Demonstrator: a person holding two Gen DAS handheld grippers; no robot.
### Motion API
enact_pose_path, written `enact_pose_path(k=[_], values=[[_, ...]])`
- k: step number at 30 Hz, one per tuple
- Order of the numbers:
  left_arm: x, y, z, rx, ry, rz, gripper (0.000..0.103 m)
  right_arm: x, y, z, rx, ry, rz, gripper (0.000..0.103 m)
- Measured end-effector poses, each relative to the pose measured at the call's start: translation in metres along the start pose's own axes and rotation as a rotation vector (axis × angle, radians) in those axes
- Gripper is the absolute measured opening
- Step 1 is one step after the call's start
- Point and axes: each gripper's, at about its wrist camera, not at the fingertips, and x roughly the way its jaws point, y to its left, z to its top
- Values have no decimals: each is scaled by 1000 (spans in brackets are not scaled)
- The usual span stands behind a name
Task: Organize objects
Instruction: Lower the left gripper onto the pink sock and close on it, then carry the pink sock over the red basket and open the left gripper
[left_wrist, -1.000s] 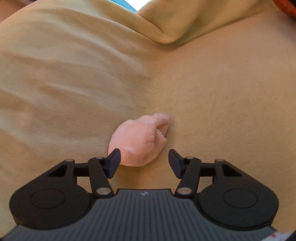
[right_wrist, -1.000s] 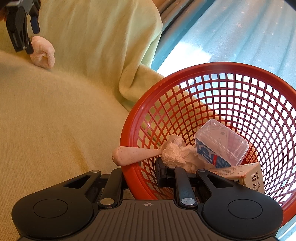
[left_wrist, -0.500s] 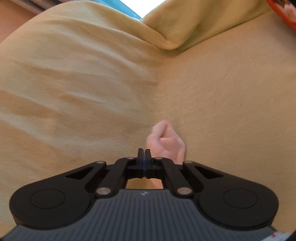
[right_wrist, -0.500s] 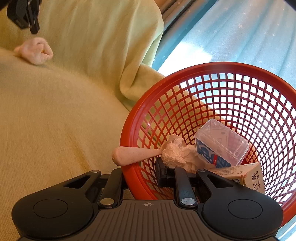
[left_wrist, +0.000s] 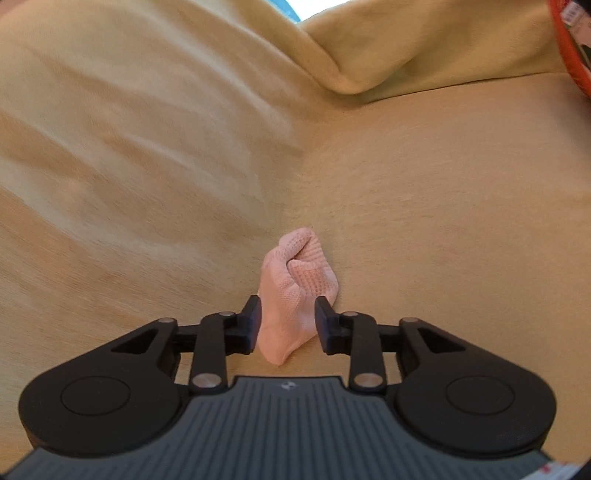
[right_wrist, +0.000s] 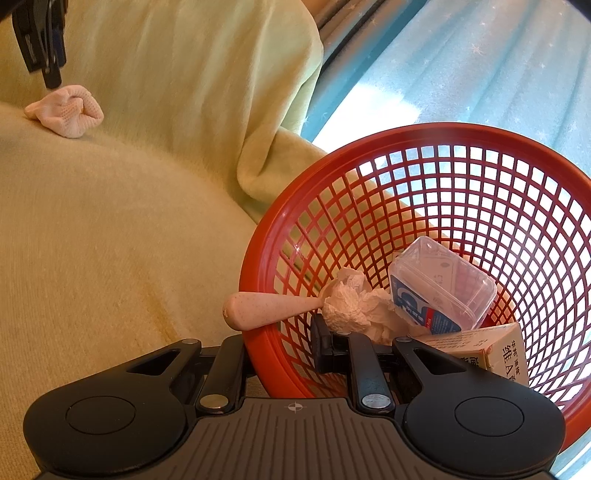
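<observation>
Sock (left_wrist: 295, 291): one, between spread left gripper (left_wrist: 287, 325) fingers; right gripper (right_wrist: 280, 350) pinching one basket (right_wrist: 258, 354) rim.

One pink sock (left_wrist: 295, 288), one red basket (right_wrist: 273, 236), one clear case (right_wrist: 441, 286), one carton (right_wrist: 491, 349), one crumpled tissue (right_wrist: 354, 302).

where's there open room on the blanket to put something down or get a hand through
The widest bare patch is the yellow blanket between the pink sock and the red basket. The blanket right of the sock is also bare. It is crowded in the basket's bottom: crumpled tissue, clear plastic box, carton, and a pink handle over the rim.
</observation>
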Motion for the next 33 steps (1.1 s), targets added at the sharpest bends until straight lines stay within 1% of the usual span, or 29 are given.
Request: enact_pose_path(k=[5,6,8,12,16,19,23,26,33], values=[[35,0,-3,-42,25,-2,29,2,1,1,-4,4,2,14],[37,2,-4,-57,29,0,20,3,2,1,-6,6,2,15],[33,5,-5,-83,29,1,14,3,2,1,-9,7,3,15],[8,3,-11,-56,18,-21,12,2,2,1,-8,7,2,15],[-33,-1,-15,-39,-16,-59,12,2,3,1,-10,7,1,15],[-65,-7,-14,-22,-47,-83,12,2,3,1,-10,7,1,15],[-96,-22,-7,-2,-82,-126,12,0,2,1,-12,8,1,15],[-114,-33,-1,7,-103,-160,12,0,2,1,-11,8,1,15],[-130,-55,13,48,-134,-204,12,0,2,1,-11,8,1,15]])
